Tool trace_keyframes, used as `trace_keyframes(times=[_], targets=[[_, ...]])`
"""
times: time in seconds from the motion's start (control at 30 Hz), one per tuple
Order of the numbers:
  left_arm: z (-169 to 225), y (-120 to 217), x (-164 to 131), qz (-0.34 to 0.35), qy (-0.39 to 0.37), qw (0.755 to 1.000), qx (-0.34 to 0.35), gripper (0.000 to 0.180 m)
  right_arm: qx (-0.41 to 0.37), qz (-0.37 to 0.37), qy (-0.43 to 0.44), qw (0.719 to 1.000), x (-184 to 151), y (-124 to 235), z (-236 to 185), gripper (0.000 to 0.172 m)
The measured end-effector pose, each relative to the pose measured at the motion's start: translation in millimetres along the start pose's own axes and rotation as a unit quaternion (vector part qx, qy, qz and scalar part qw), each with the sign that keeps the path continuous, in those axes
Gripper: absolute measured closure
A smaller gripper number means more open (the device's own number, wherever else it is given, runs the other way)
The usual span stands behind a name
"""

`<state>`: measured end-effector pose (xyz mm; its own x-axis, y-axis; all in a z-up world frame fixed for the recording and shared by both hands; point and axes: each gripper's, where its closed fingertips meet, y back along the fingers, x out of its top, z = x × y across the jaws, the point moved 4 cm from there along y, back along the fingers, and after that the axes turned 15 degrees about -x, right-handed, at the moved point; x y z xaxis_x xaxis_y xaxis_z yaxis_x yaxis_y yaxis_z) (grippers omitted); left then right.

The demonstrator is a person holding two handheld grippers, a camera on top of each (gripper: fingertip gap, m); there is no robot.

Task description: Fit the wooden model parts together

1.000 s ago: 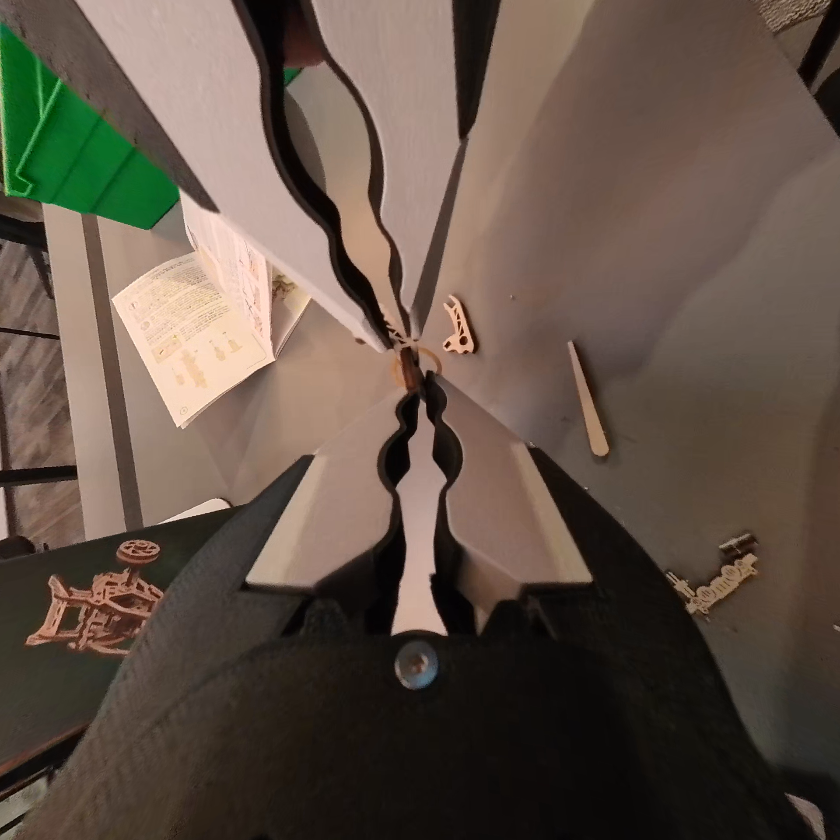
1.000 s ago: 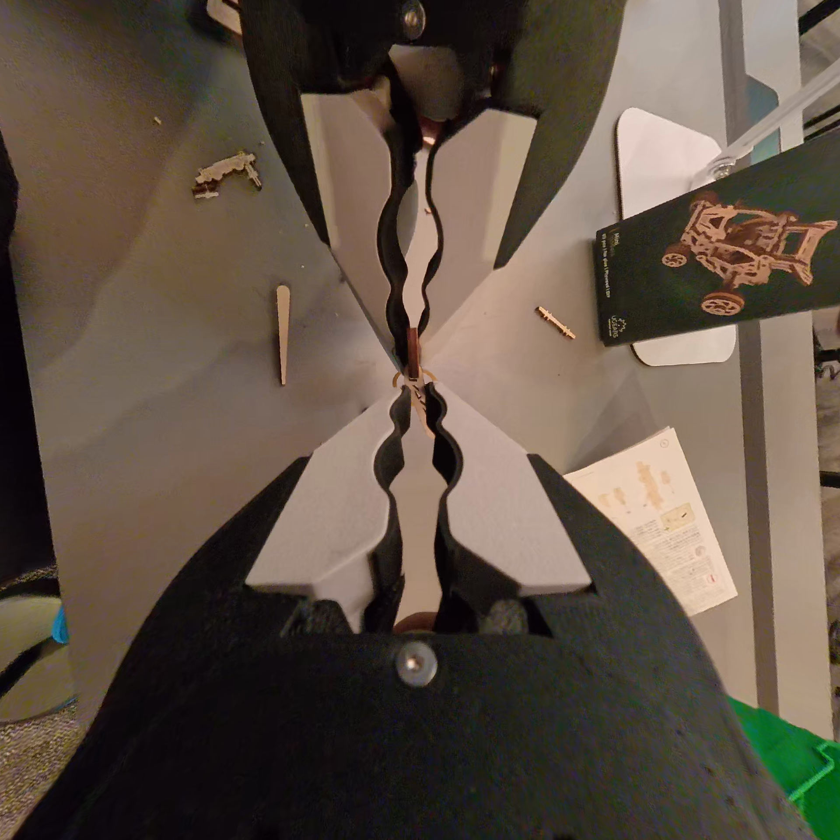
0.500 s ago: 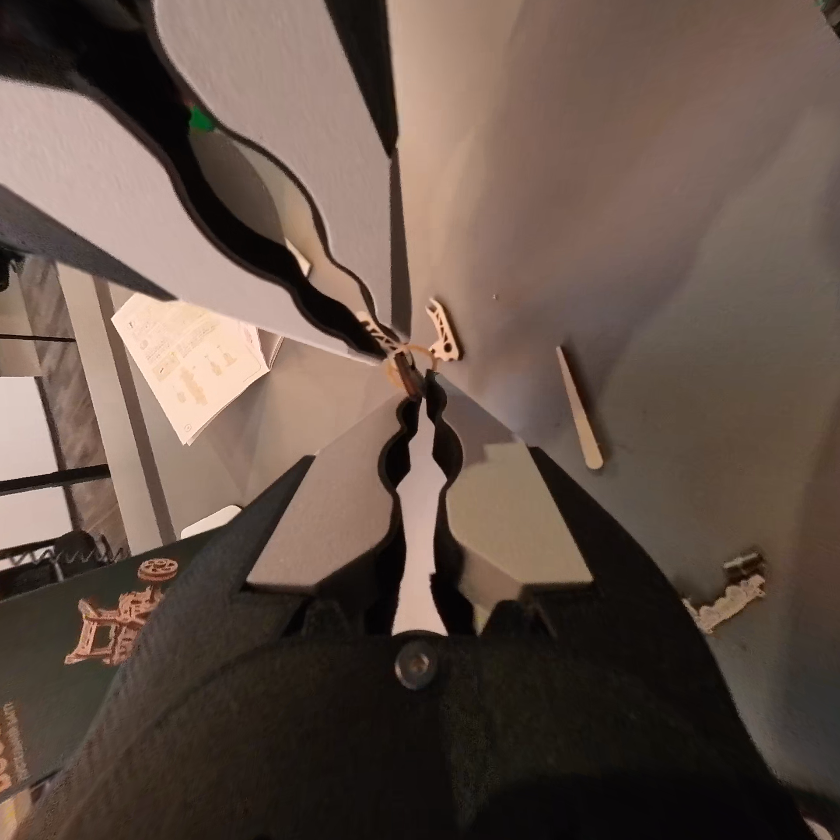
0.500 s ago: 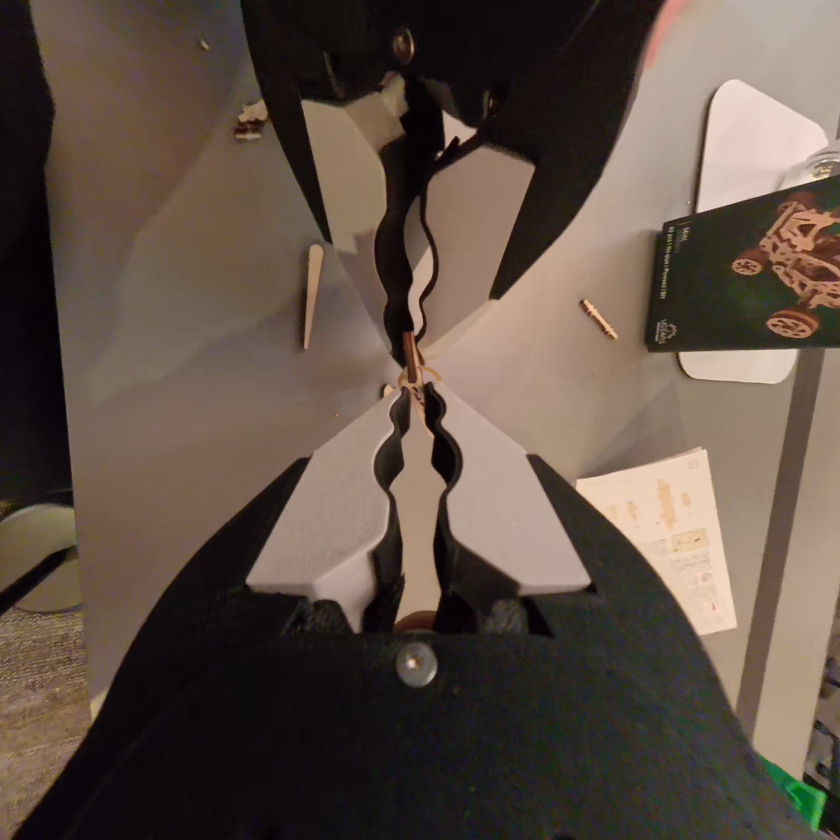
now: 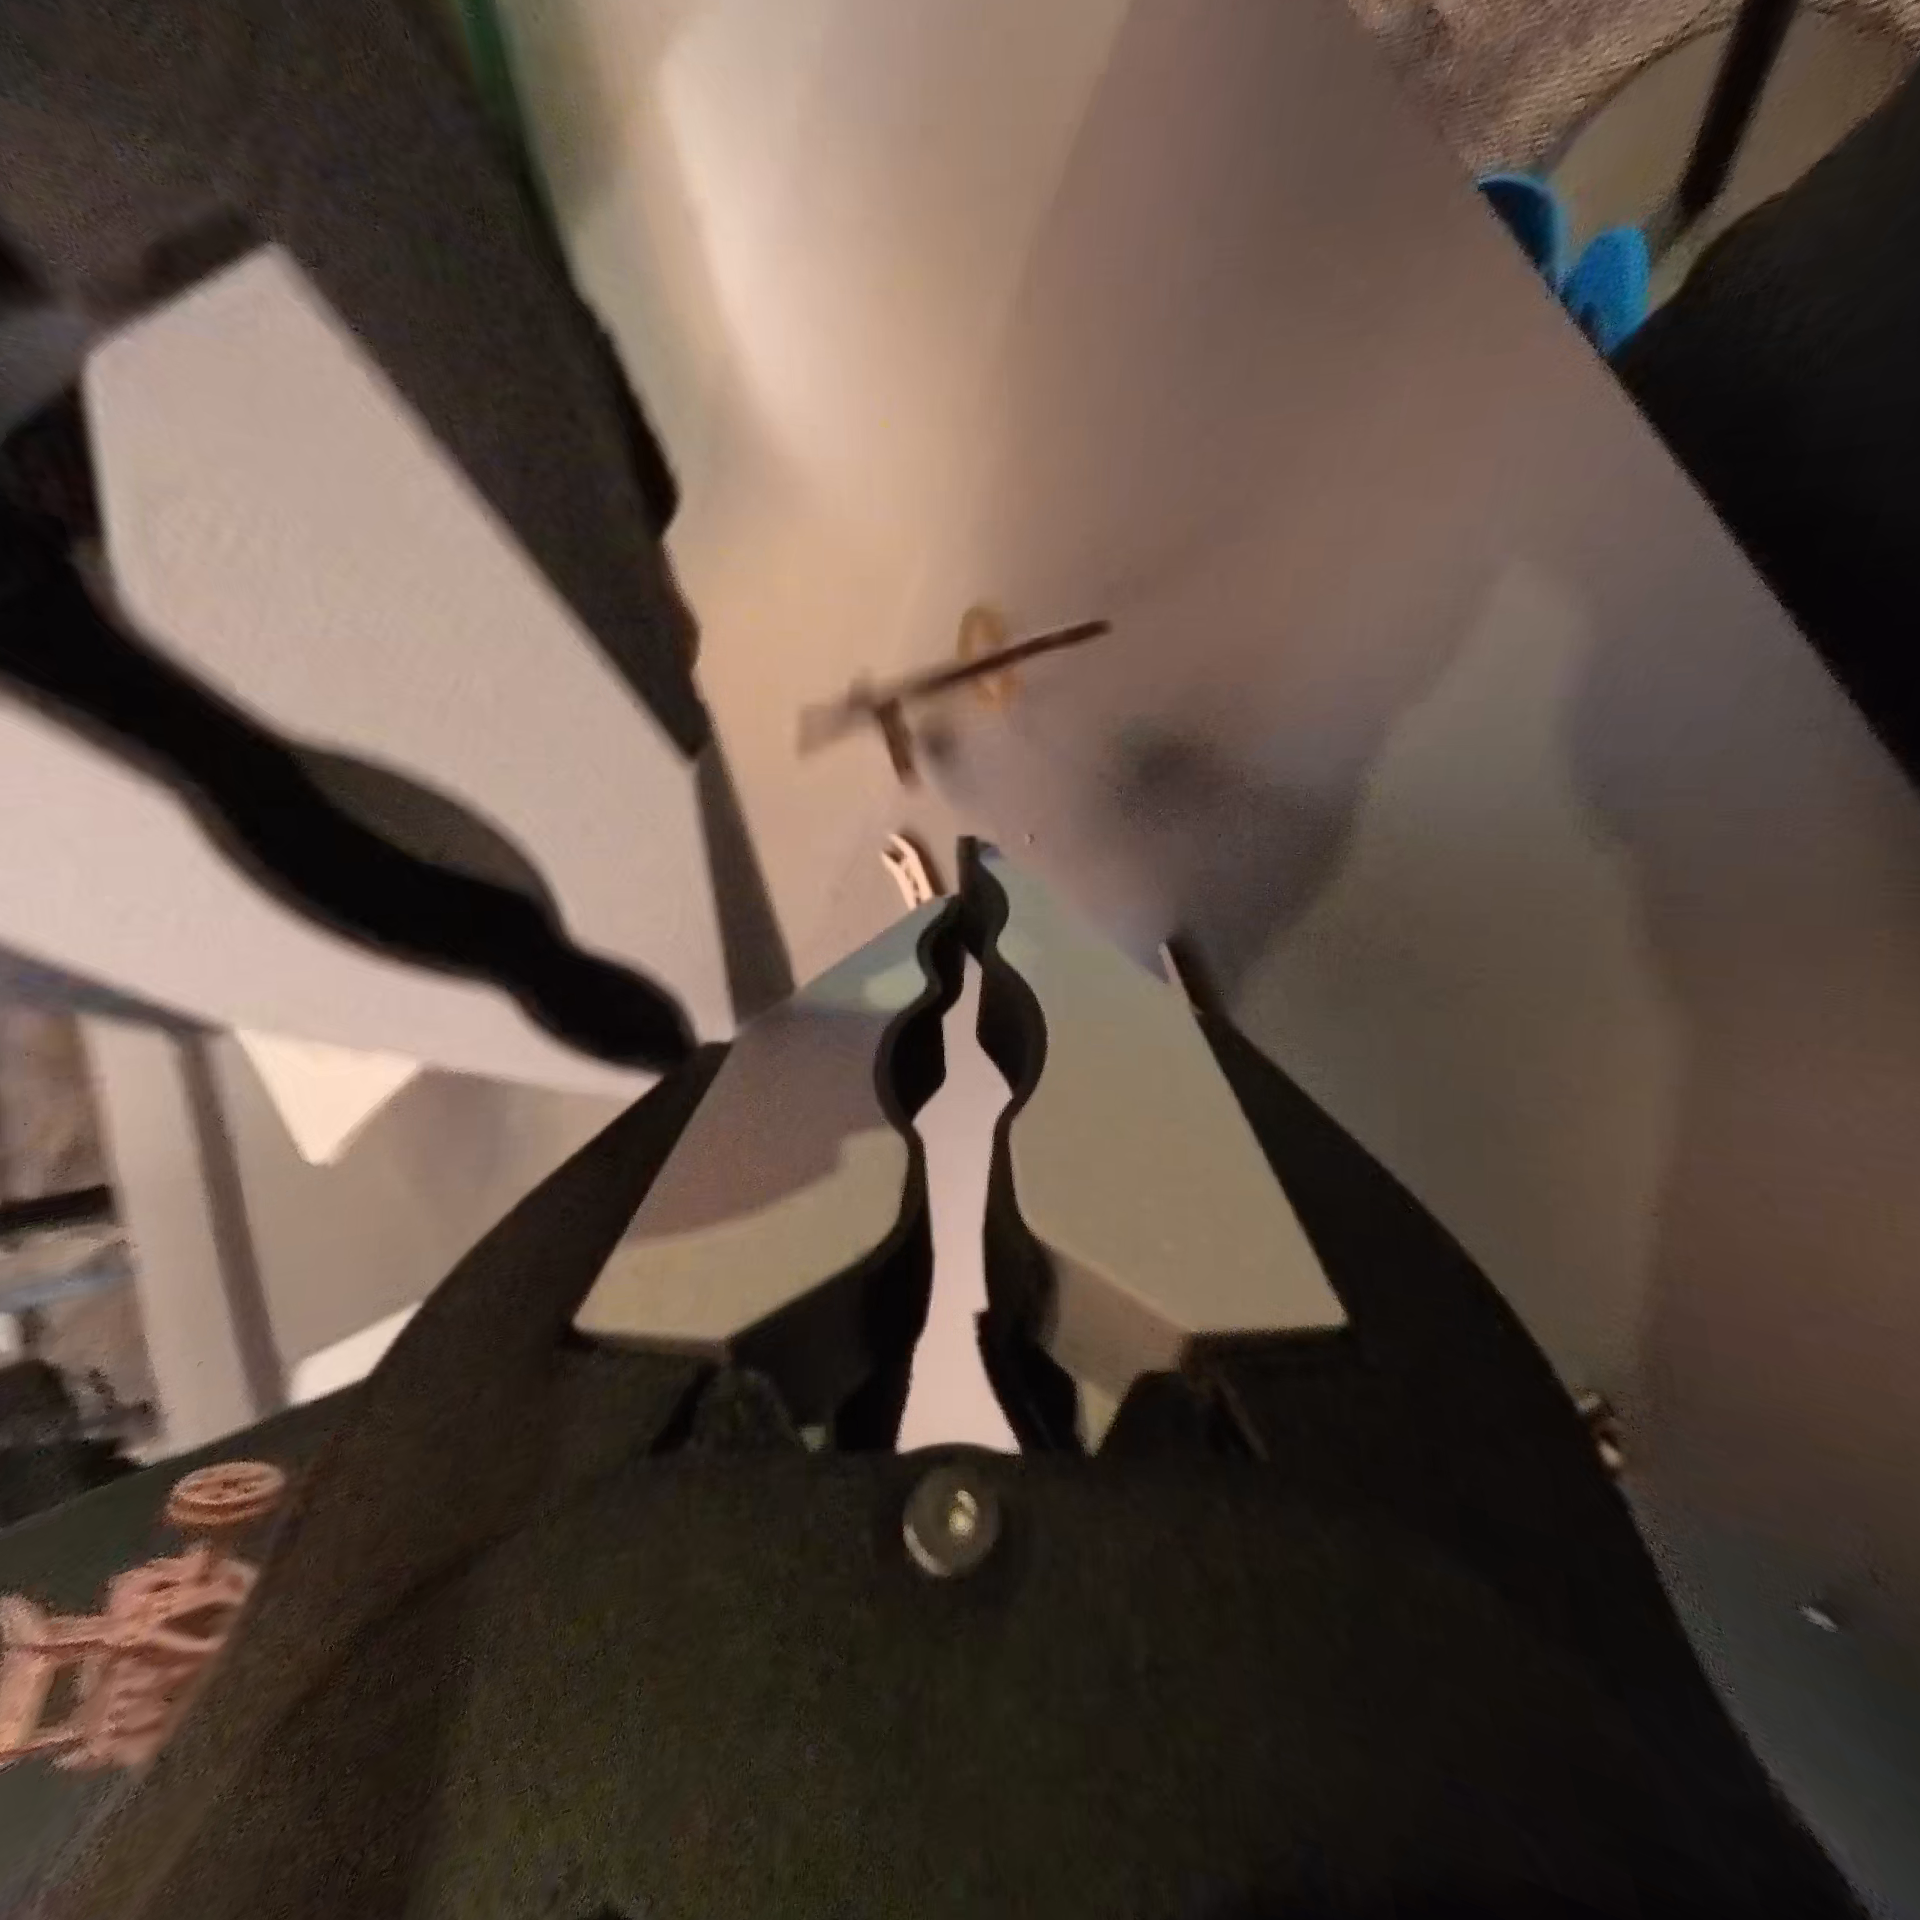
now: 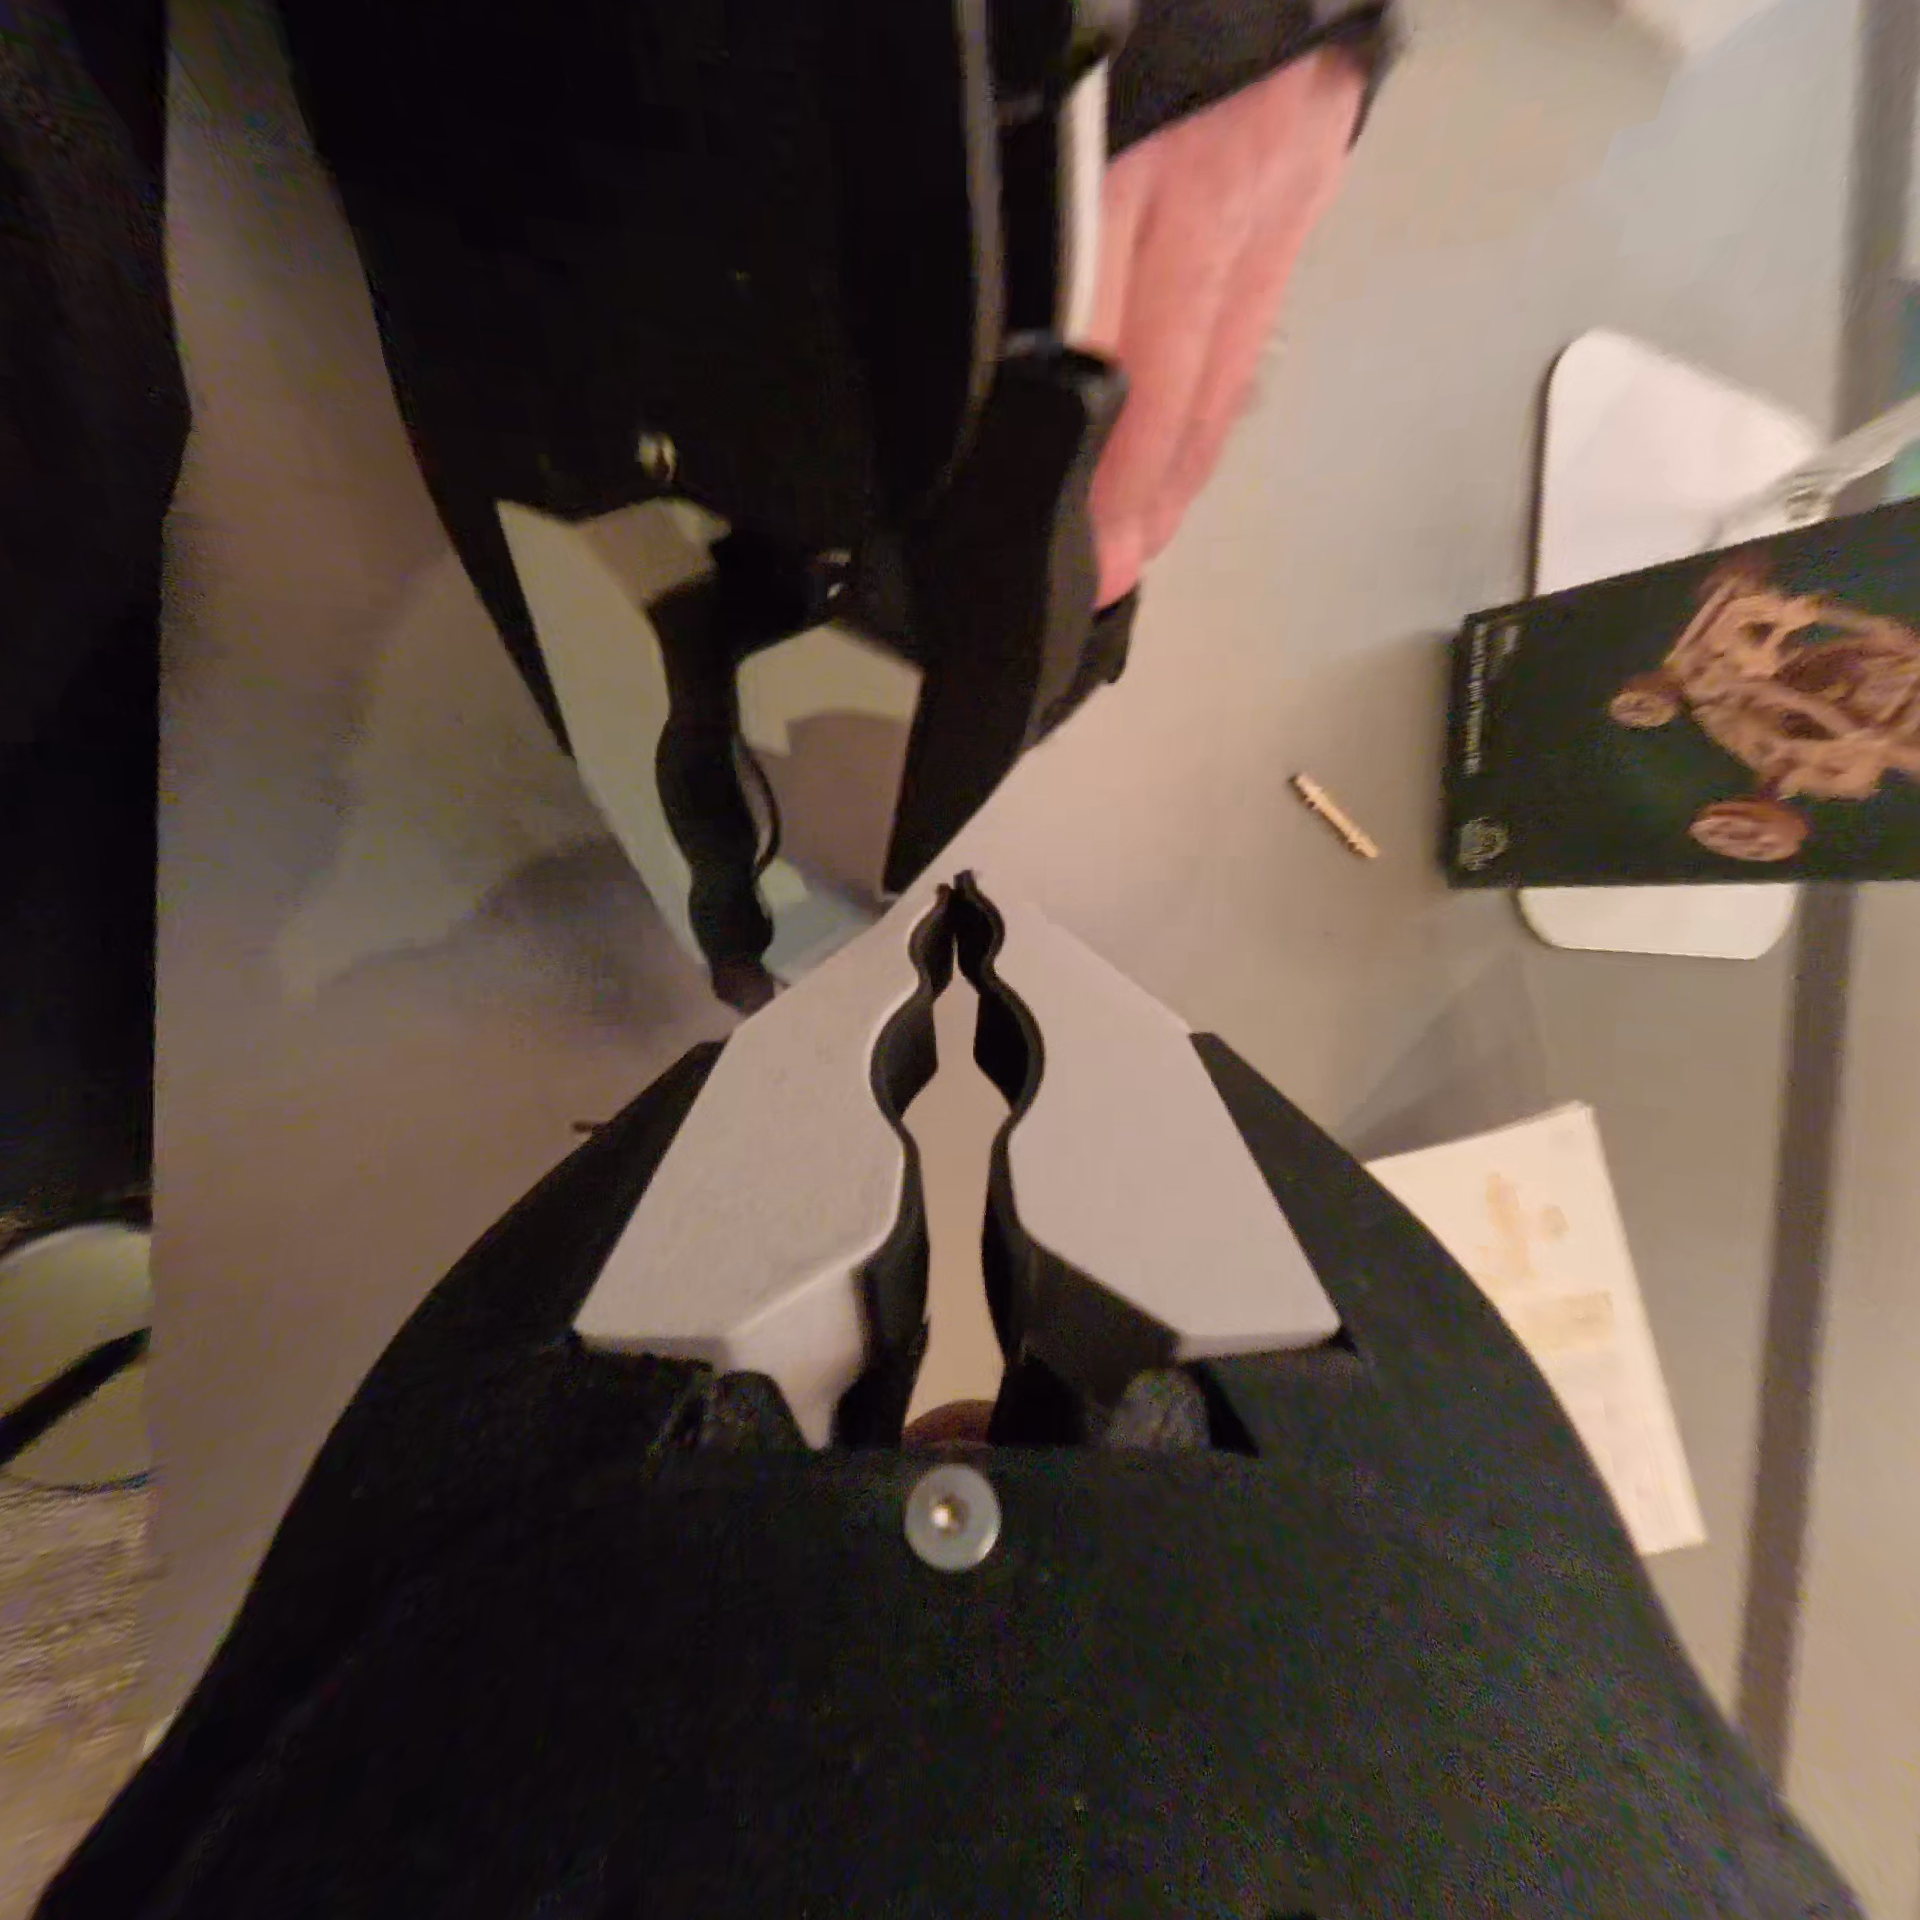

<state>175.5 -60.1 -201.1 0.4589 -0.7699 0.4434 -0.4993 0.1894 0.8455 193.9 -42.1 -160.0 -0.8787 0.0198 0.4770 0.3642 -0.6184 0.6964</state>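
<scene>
My left gripper [image 5: 964,883] is shut, and I see nothing between its tips. A small pale wooden part [image 5: 906,871] lies on the grey table [image 5: 1351,1039] just left of them. Farther off, a blurred wooden ring on a thin pin [image 5: 982,665] shows over the table, apart from both grippers. My right gripper [image 6: 961,899] is shut with its tips meeting on nothing. It also shows at the left of the left wrist view [image 5: 655,1023]. In the right wrist view the left gripper [image 6: 740,977] hangs just left of my right tips.
A short wooden dowel [image 6: 1335,816] lies on the table to the right. Beyond it a dark model box [image 6: 1683,727] rests on a white pad [image 6: 1662,436]. A folded instruction sheet [image 6: 1538,1320] lies at the right. A person's hand [image 6: 1195,312] holds the left gripper. My hands' fingertips stand some 5 cm from each other. The short wooden dowel [image 6: 1335,816] is about 15 cm from my right fingertips.
The two grippers, tip to tip on the ring and pin before, have pulled apart. The ring and pin have left both grasps and now show farther off, blurred. Both views swung.
</scene>
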Motion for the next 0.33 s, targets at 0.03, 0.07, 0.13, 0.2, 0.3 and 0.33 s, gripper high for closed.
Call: trace_keyframes(times=[0.03,0.07,0.13,0.2,0.3,0.33], targets=[[-1.8,-1.6,-7.9,-0.006,0.02,1.0,-0.01,0.18,0.0,-0.002,-0.01,1.0,-4.4,-2.0,-1.3,0.172],[-4.2,-2.9,-17.0,-0.022,0.029,0.999,-0.009,0.18,-0.01,-0.002,-0.027,1.0,-7.7,-1.2,1.6,0.172],[-4.1,-3.9,-20.6,-0.012,0.037,0.999,-0.017,0.18,-0.013,0.01,-0.083,0.996,-15.6,6.2,6.7,0.172],[-5.5,-2.4,-22.6,-0.007,0.04,0.999,-0.016,0.18,-0.016,-0.004,-0.123,0.992,-33.8,12.3,7.9,0.172],[-12.0,1.8,-31.2,0.0,0.062,0.998,-0.008,0.18,-0.029,0.004,-0.182,0.983,-46.2,30.3,12.5,0.172],[-14.2,4.2,-31.3,0.01,0.072,0.997,-0.006,0.18,-0.044,-0.001,-0.191,0.981,-52.1,35.6,14.0,0.17]])
